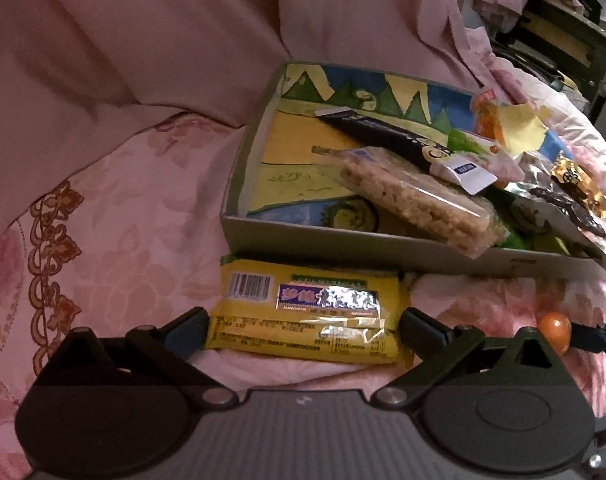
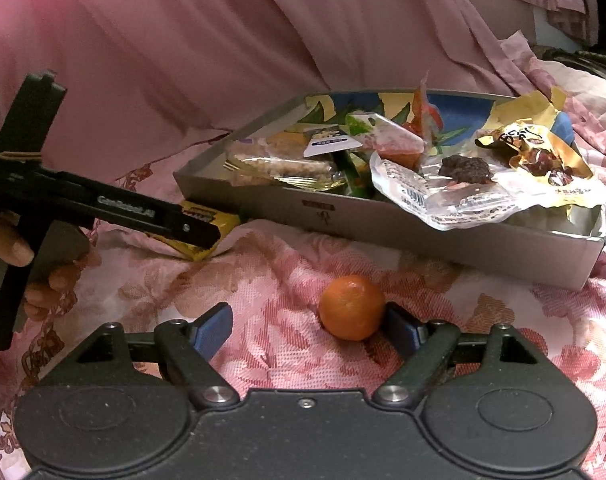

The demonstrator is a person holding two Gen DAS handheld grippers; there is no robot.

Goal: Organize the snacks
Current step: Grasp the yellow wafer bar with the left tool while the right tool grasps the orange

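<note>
A yellow snack packet [image 1: 303,312] lies on the pink bedspread just in front of the box. My left gripper [image 1: 305,328] spans it lengthwise, with a fingertip against each end. In the right wrist view one of its fingers [image 2: 163,220] covers the packet [image 2: 201,250]. A small mandarin [image 2: 351,306] rests on the bedspread. My right gripper [image 2: 307,320] stands open around it. The fruit leans on the right pad, and the left pad is well clear. The shallow picture-lined box [image 1: 343,244] holds a puffed-rice bar [image 1: 415,200], a black packet [image 1: 387,132] and clear and gold wrappers [image 2: 463,184].
The box [image 2: 423,232] sits on a floral pink bedspread [image 2: 283,280], with pink draped fabric [image 1: 143,60] rising behind it. A person's hand [image 2: 7,240] holds the left gripper's handle. Dark furniture [image 1: 563,40] stands at the far right.
</note>
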